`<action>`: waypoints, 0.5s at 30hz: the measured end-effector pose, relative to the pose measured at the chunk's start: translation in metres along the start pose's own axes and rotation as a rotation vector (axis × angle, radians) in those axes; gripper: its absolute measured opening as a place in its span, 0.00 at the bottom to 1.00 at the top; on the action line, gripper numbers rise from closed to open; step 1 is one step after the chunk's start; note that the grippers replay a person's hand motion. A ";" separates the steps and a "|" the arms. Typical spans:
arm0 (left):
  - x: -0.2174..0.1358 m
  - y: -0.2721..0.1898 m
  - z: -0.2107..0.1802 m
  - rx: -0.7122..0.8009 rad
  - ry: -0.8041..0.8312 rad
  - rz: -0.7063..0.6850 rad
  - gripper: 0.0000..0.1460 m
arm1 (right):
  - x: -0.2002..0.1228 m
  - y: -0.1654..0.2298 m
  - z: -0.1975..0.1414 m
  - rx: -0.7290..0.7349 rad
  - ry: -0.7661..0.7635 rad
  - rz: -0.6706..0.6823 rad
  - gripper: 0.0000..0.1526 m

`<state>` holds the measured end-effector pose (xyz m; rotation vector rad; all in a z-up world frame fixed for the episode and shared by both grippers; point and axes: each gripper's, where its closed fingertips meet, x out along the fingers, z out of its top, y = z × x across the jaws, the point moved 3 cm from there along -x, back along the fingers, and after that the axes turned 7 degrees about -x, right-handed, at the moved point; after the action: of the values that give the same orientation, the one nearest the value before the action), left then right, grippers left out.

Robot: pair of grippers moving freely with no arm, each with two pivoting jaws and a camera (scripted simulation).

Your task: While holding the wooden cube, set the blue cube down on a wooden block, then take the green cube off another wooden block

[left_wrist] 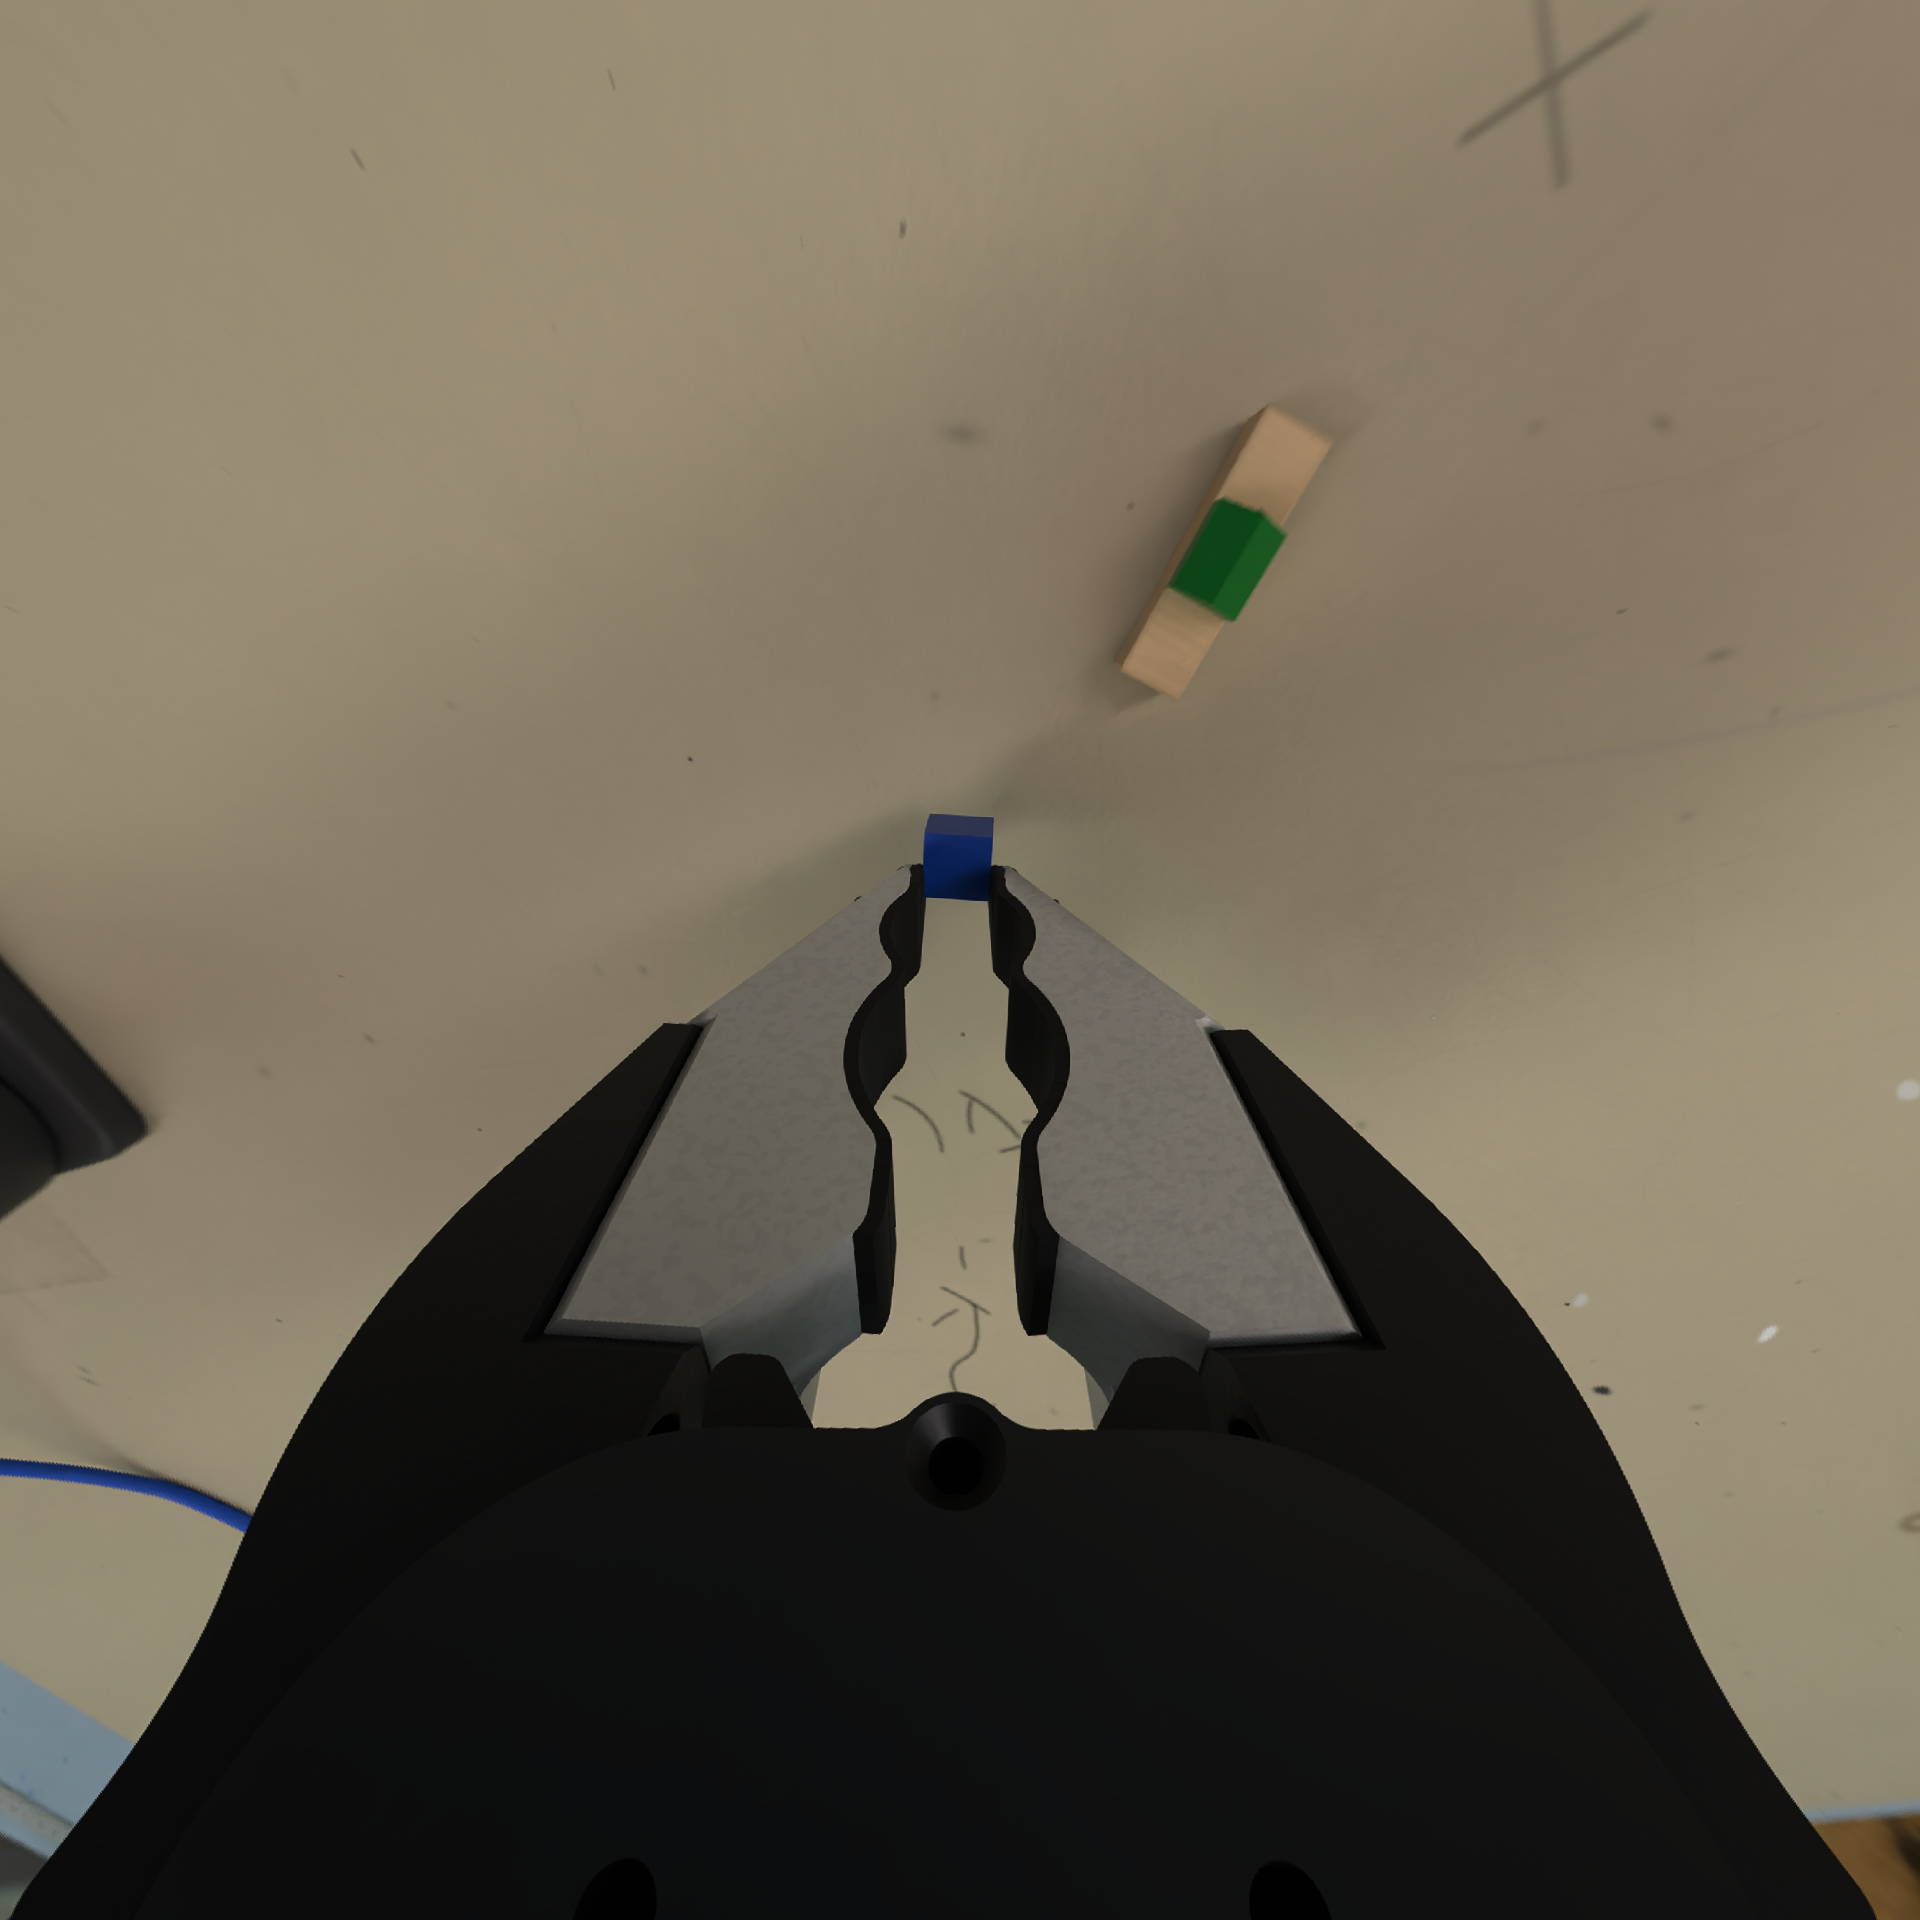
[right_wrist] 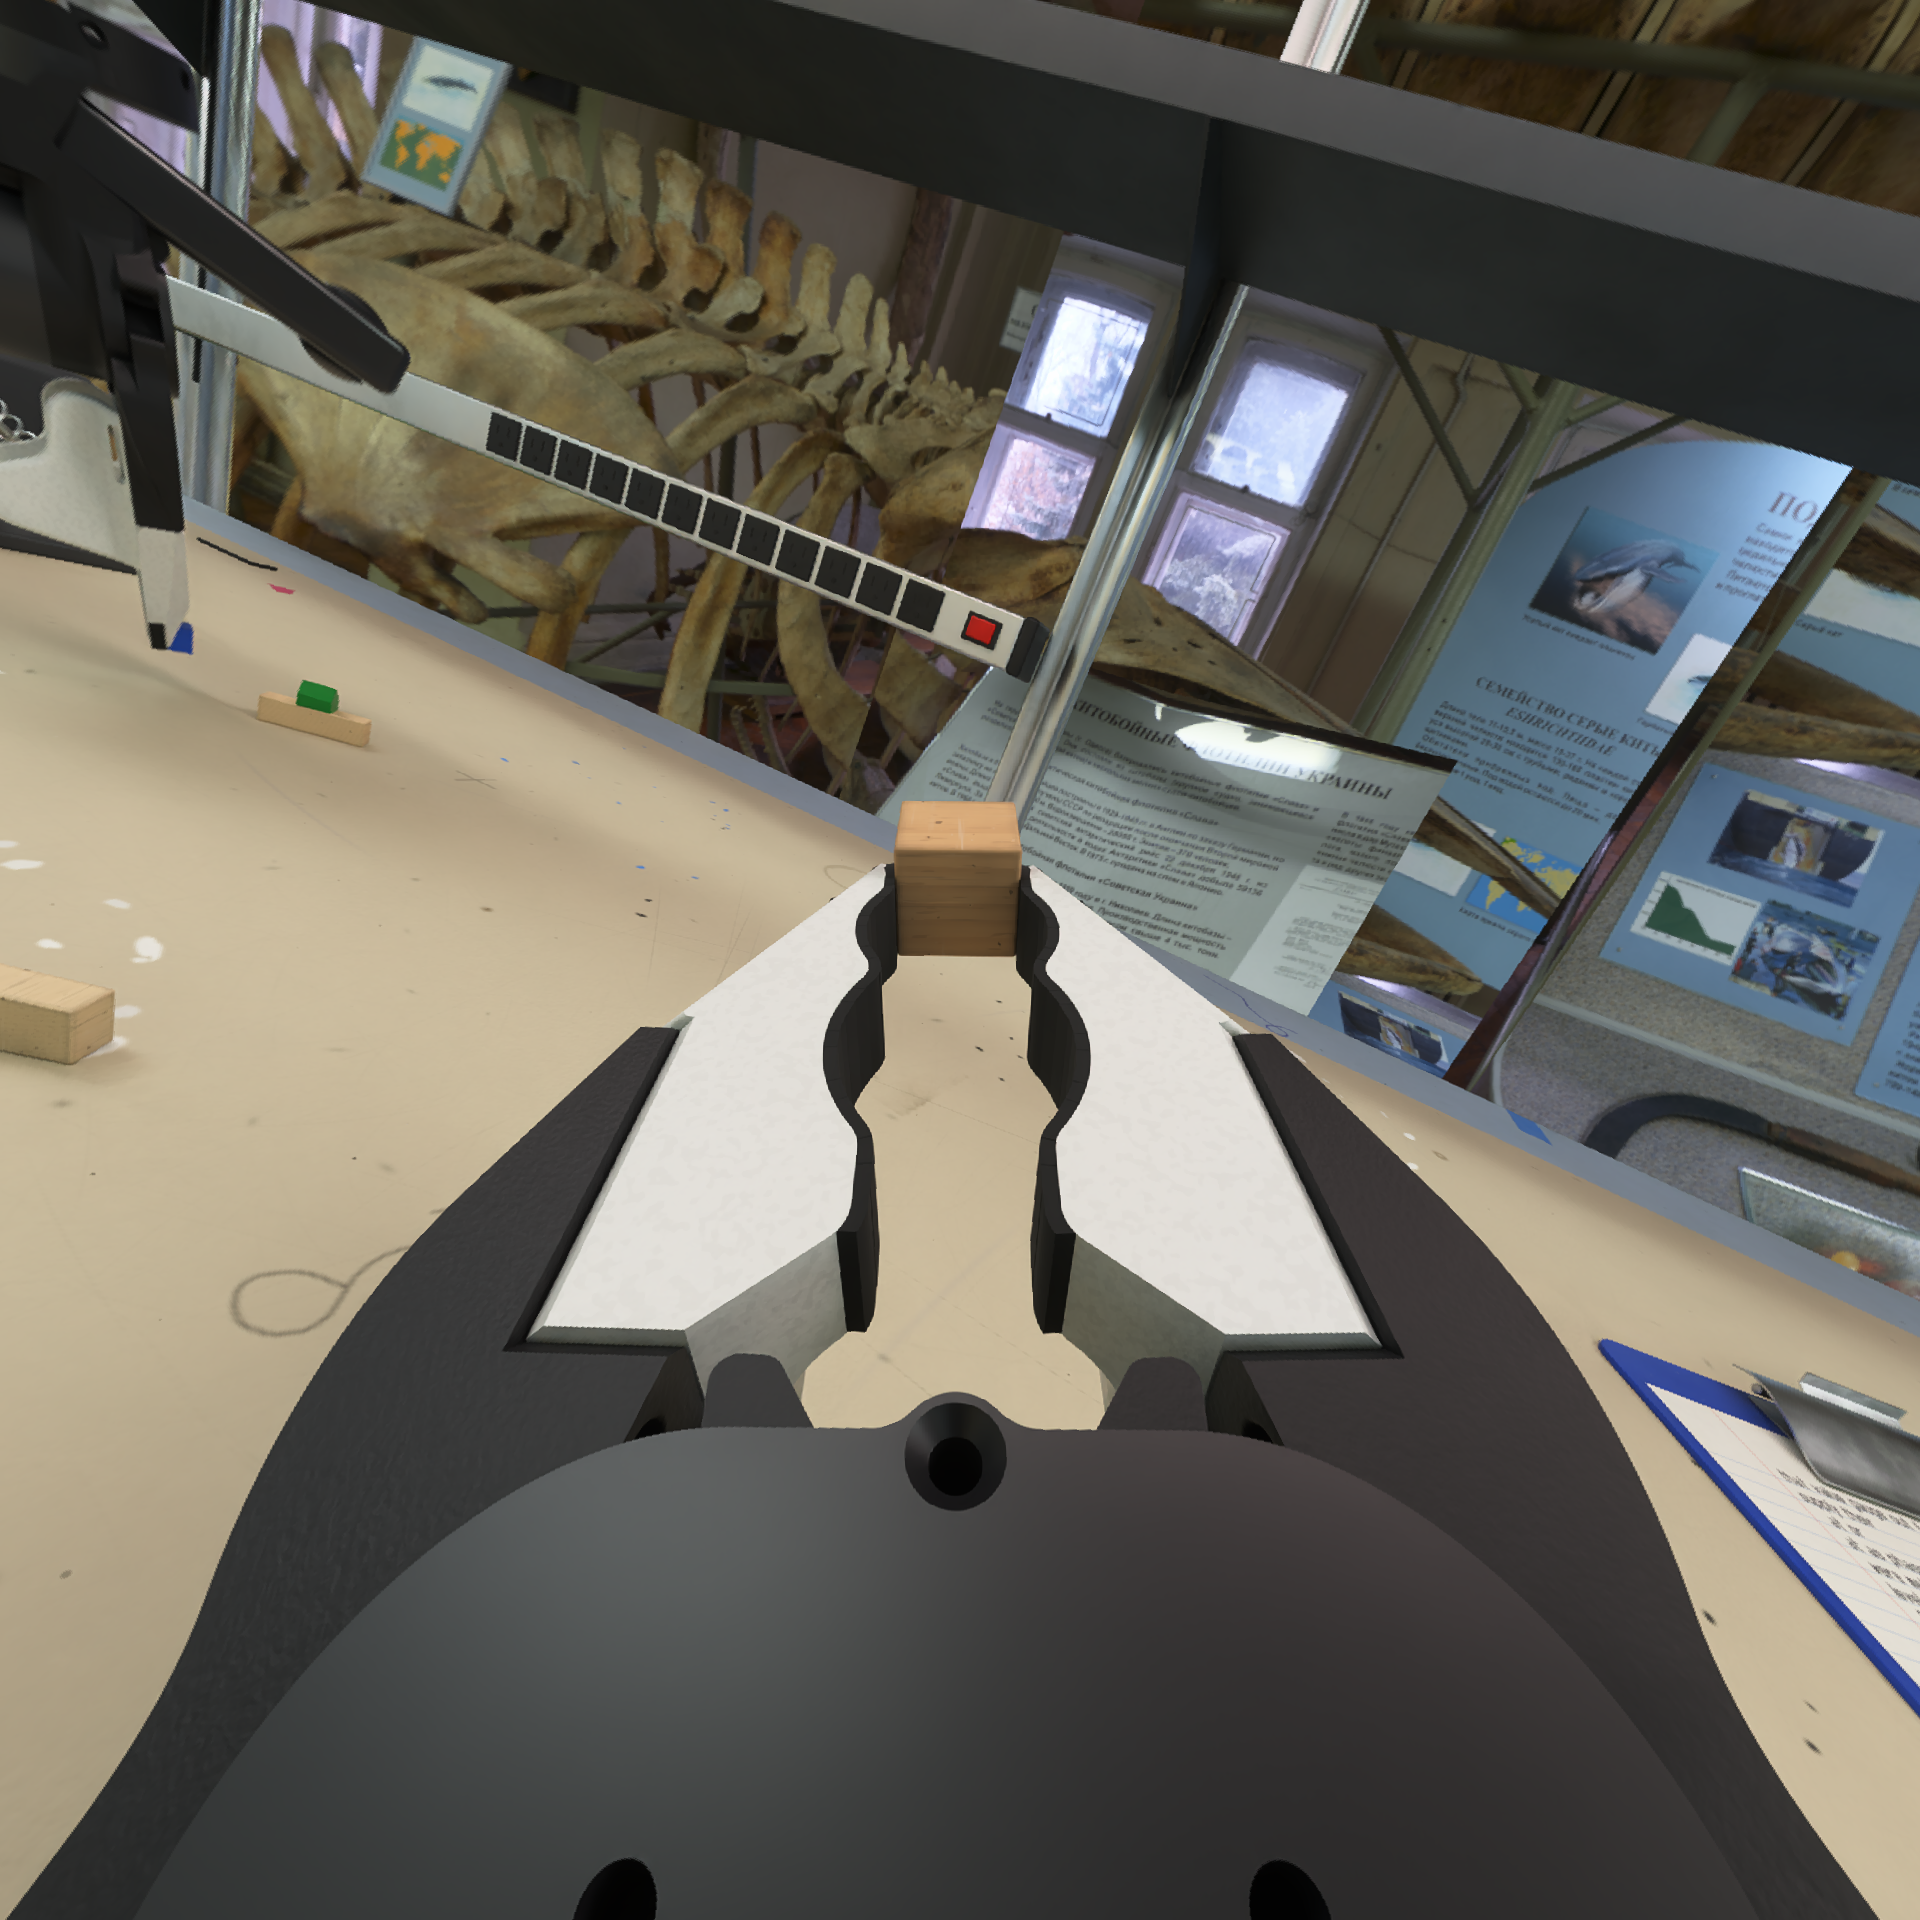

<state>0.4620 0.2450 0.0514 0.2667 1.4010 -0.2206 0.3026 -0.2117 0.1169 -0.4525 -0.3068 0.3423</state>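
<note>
My left gripper (left_wrist: 958, 883) is shut on the small blue cube (left_wrist: 958, 854) and holds it above the beige table. Ahead and to its right the green cube (left_wrist: 1229, 559) sits on the middle of a flat wooden block (left_wrist: 1184, 634). My right gripper (right_wrist: 956, 904) is shut on the wooden cube (right_wrist: 956, 878), held above the table. In the right wrist view the left gripper (right_wrist: 166, 629) shows at the far left with the blue cube (right_wrist: 183, 638) at its tip, near the green cube (right_wrist: 317, 694) on its block (right_wrist: 312, 719). A second bare wooden block (right_wrist: 52, 1013) lies at the left edge.
A blue clipboard (right_wrist: 1808, 1496) lies at the table's right edge. A power strip (right_wrist: 727, 525) hangs at the back under a dark shelf (right_wrist: 1143, 135). A black object (left_wrist: 52, 1101) and a blue cable (left_wrist: 135, 1481) sit left of my left gripper.
</note>
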 end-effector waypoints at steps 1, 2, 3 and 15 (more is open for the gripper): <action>-0.006 -0.001 0.002 0.011 -0.036 0.005 0.08 | 0.000 0.000 0.000 0.001 0.000 0.000 0.14; -0.016 -0.005 0.006 0.019 -0.093 0.001 0.08 | 0.000 0.000 0.000 0.002 -0.001 0.000 0.14; -0.029 -0.014 0.009 0.027 -0.172 -0.026 0.08 | 0.000 0.000 0.000 0.002 -0.001 0.000 0.14; -0.111 -0.276 -0.077 0.570 -0.617 -0.537 0.08 | 0.000 0.001 0.000 -0.010 0.002 0.003 0.14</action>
<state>0.2873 0.0059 0.1348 0.2524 0.7426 -1.0624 0.3026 -0.2109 0.1164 -0.4628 -0.3056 0.3437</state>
